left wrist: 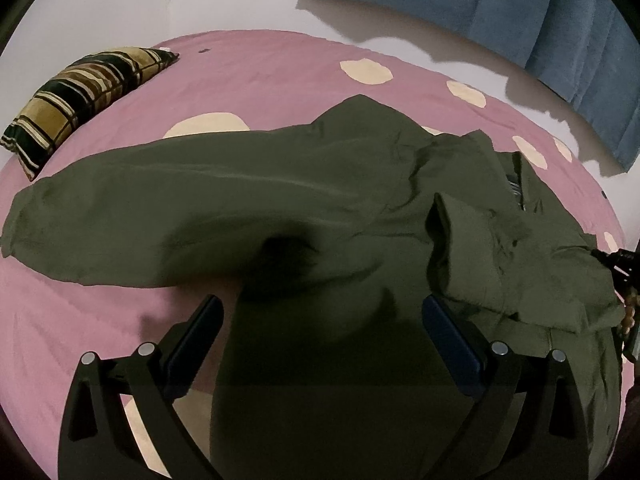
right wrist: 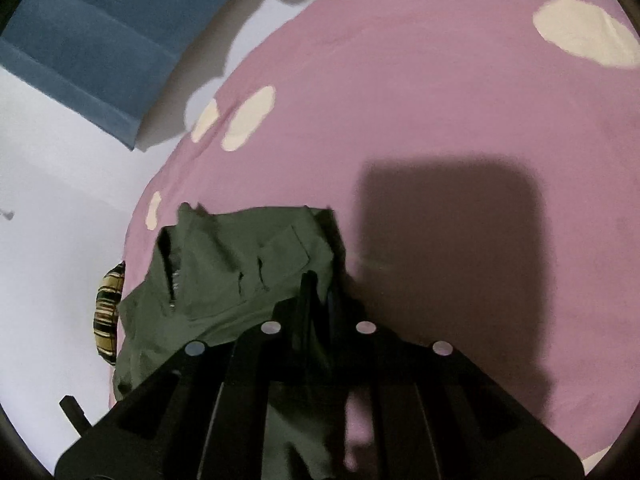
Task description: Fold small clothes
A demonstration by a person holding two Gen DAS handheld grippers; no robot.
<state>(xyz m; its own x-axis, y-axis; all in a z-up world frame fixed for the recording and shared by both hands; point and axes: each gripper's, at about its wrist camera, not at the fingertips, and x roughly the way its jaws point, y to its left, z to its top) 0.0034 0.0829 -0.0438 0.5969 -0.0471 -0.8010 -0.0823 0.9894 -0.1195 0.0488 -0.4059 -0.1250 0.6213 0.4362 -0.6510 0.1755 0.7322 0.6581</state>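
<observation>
While the olive-green trousers (left wrist: 248,200) lie spread across the pink bedsheet (left wrist: 280,68) with cream spots, one leg reaching toward the striped pillow (left wrist: 76,96) at the bed's far left corner, the left gripper (left wrist: 322,320) hangs over the other leg with its blue-padded fingers (left wrist: 444,324) spread wide and nothing between them. At the waistband end, nearer the bed's edge by the wall where a blue curtain (right wrist: 92,44) hangs, the right gripper (right wrist: 318,292) has its fingers pressed together on a fold of the trousers' cloth beside the back pocket (right wrist: 280,256), the zip showing just to the left.
</observation>
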